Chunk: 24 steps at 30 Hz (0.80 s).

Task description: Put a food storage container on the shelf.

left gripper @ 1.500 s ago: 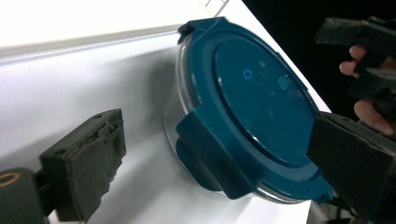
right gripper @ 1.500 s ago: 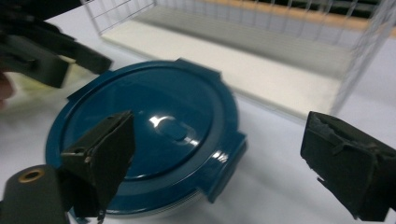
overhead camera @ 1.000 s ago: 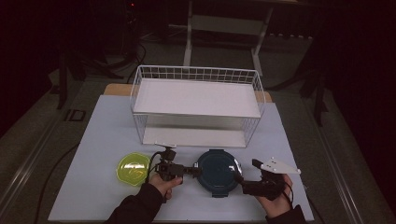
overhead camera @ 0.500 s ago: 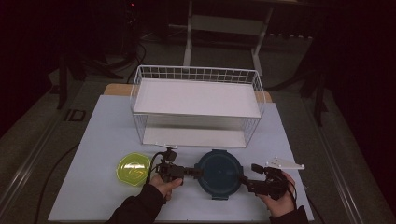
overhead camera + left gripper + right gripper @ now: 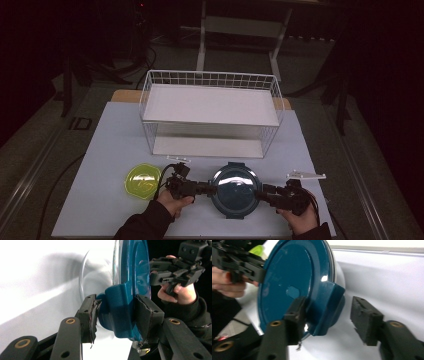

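Dimly lit, the white table [image 5: 110, 150] carries a blue-lidded container [image 5: 234, 189] near its front edge; left claw [image 5: 210, 188] grasps its latch tab, right claw [image 5: 260, 194], closing, straddles the opposite tab unclenched.

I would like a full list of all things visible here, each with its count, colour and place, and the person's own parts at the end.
container with lid: one, dark blue lid, front middle of the table, between the two grippers.
lid clip: one, blue, between the left gripper's jaws.
second lid clip: one, blue, between the right gripper's jaws.
bowl: one, yellow-green, front left.
wire rack: one, white, two shelves, behind the container.
table: one, white top.
left gripper: one, black, closed on its clip.
right gripper: one, black, jaws have just been closing; far pad stands off the clip.
hands: two, at the front edge.
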Available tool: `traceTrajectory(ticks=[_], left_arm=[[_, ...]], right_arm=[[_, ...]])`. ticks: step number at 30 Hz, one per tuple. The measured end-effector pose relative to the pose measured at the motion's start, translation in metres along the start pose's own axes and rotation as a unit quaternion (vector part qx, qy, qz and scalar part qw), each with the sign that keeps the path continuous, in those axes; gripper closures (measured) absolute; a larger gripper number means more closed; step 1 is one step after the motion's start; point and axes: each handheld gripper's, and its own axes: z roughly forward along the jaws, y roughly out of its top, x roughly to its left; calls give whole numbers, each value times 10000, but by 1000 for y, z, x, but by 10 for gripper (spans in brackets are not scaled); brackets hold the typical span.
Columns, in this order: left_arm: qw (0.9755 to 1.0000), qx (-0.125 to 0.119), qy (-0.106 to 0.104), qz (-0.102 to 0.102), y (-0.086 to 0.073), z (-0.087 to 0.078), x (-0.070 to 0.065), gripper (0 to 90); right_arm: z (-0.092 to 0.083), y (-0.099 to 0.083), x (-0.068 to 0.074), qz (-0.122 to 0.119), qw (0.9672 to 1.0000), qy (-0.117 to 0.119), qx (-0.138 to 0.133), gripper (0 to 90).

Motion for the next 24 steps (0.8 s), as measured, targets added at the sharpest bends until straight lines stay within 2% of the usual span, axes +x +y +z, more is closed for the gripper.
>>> traceTrajectory(ticks=[3,6,9,11,16,17,18,19,24], left_arm=[[10000,-17,-6,34,-1,0,0,538],[10000,-28,-26,28,-1,0,0,538],[10000,-35,-64,17,-1,1,0,538],[10000,-33,-84,7,-1,1,0,538],[9999,-15,-133,-12,0,2,0,537],[9999,-18,-144,-17,0,2,1,537],[9999,-24,-154,-22,-1,2,1,537],[9999,-19,-150,-31,-1,1,2,537],[9997,-60,-188,-128,-3,1,3,538]], right_arm=[[1,1,-4,227,9995,194,92,496],[1,2,-6,362,9987,311,153,550],[2,3,-9,478,9977,429,225,549],[3,3,-13,641,9961,528,294,547],[6,2,-23,1112,9896,763,508,538],[8,2,-26,1236,9867,878,591,540],[10,0,-31,1433,9816,1086,640,547],[11,-2,-34,1551,9779,1253,636,551],[12,-3,-32,1457,9803,1240,498,553]])
